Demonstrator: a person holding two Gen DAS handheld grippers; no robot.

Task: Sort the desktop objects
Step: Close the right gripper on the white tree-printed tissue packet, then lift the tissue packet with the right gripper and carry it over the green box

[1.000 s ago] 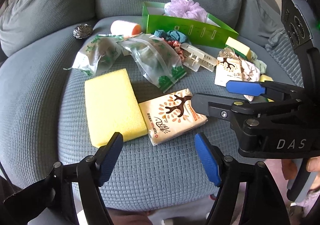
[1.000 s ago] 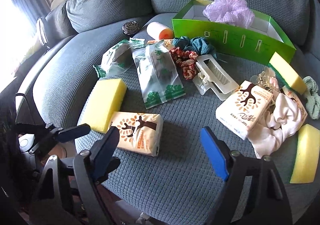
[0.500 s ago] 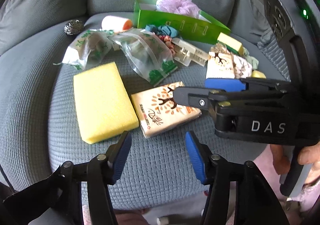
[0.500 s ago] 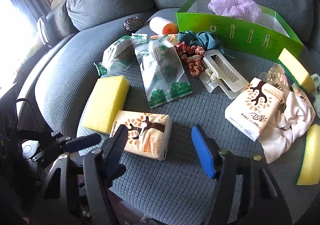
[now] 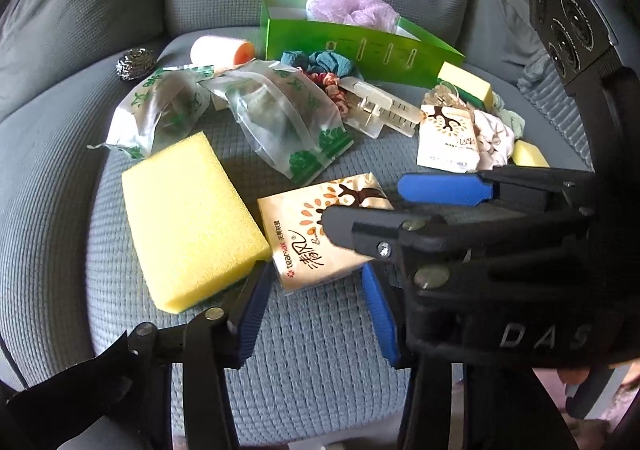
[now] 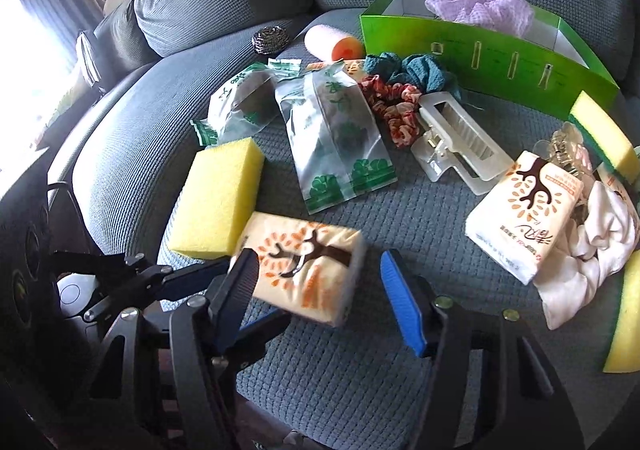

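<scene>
tissue pack (image 5: pixel 320 234) lies flat on the grey sofa seat (image 5: pixel 320 362), touching the big yellow sponge (image 5: pixel 188 217) on its left side. its long axis runs diagonally in the left wrist view, from near-left to far-right. printed face is up: brown tree w/ orange leaves, "teanax" plus chinese characters along the near edge, rest too small to read.

left gripper (image 5: pixel 316 314) jaws are closing, blue pads either side of the pack's near end, not clearly pressing it. right gripper (image 6: pixel 320 286) jaws also closing, straddling the same pack; left pad at its edge, right pad apart from it. the right gripper's body reads "das" in the left view and covers part of the pack.

second tissue pack (image 6: pixel 528 209) sits to the right, half over a white cloth (image 6: pixel 592 250). green box (image 6: pixel 500 61) at back holds a purple mesh puff (image 6: pixel 480 5); slot markings on its front, unreadable. two clear bags w/ green print (image 6: pixel 336 137), contents hard to make out. right-hand sponge (image 6: pixel 628 322) cut off at frame edge.
</scene>
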